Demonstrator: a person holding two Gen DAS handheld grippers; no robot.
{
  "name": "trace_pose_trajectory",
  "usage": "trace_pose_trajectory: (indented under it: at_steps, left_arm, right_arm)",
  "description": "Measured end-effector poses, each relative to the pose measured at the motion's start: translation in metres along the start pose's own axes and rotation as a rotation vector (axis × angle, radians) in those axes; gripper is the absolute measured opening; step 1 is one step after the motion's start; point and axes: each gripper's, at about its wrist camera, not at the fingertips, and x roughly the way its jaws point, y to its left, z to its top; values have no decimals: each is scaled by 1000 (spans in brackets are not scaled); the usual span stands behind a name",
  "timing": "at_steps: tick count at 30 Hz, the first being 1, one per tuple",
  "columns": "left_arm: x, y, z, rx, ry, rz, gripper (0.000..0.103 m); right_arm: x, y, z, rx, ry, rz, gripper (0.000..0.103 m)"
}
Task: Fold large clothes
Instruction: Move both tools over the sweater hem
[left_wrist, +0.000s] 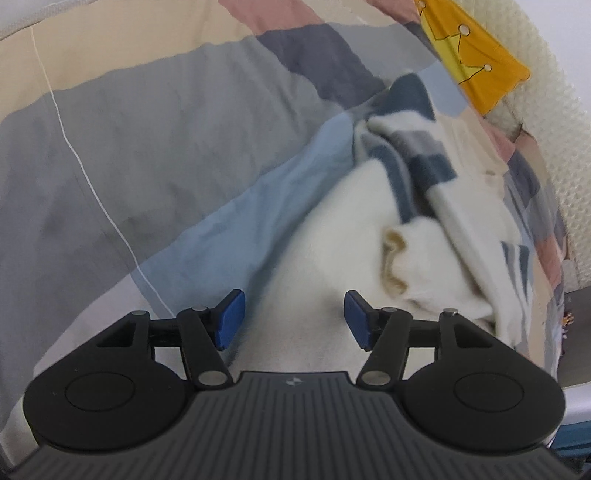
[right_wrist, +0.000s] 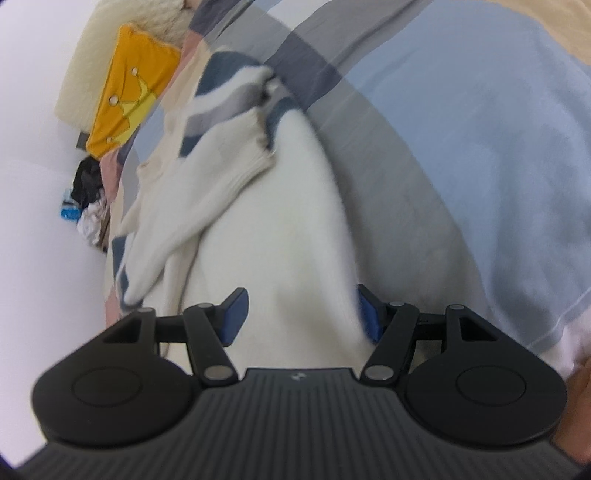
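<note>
Our white sweater (left_wrist: 343, 229) lies bunched on the patchwork bedspread (left_wrist: 110, 166), below the yellow pillow (left_wrist: 476, 62). Over its near edge, our left gripper (left_wrist: 294, 318) and right gripper (right_wrist: 302, 315) hover with fingers apart, gripping nothing. We judge we're between folds; next, pinch the hem.

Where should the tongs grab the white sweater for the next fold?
Probably the ribbed cuff of the sleeve lying across the white sweater. It is a raised, free edge, while the body is flat with little to pinch. Come from above along the sleeve, with one pad under the cuff. Both the left tongs and right tongs stand open over the body, holding nothing.
</note>
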Motion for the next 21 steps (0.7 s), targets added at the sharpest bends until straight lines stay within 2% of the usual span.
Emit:
trace_pose_trajectory:
  at_steps: [3,5,9,15,21]
  left_arm:
    - [12,-2,-3,-3,30,9,65]
    - [20,-1,-5,-18,70,-20,65]
    - [17,-2,-12,-9,88,-35,65]
    - [10,-1,-22,-26,154,-27,65]
    - [4,-9,-36,48,204,45,65]
  right_arm:
    - [-2,4,-7,-31,19,4,64]
    - [-4,6,-10,-46,35,14,64]
    - [-10,8,-17,-60,68,17,64]
    - [-12,19,-31,-181,96,-115,64]
    - [-9,21,-36,-228,140,-185,64]
